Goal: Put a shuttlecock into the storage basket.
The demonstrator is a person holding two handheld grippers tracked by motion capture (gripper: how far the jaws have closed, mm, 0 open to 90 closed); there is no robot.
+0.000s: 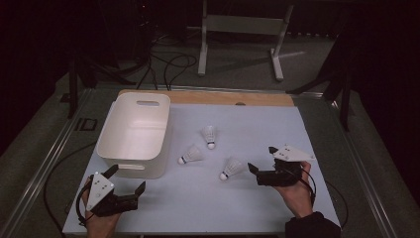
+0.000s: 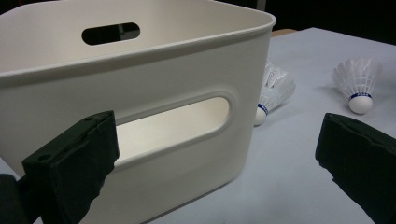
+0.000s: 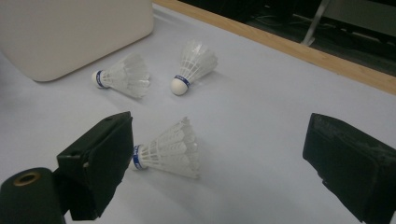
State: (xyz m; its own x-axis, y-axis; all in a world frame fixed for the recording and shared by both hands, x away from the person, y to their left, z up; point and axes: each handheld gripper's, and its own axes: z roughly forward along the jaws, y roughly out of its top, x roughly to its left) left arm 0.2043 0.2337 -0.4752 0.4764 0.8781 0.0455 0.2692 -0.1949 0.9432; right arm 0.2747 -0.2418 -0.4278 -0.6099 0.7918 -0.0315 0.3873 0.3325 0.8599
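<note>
Worktop (image 1: 277, 124): white bin (image 1: 134, 133); three shuttlecocks (image 1: 190, 155) beside it; left tongs (image 1: 127, 179) and right tongs (image 1: 261, 158) both agape, empty.

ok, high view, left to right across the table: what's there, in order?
Left tongs, open → white bin → shuttlecock nearest the bin → far shuttlecock → near shuttlecock → right tongs, open.

The storage bin (image 1: 133, 130) is smooth, matt white plastic. Beside it, three feathered shuttlecocks (image 1: 232, 168) lie on a matt pale counter (image 1: 257, 198) edged with wood.
</note>
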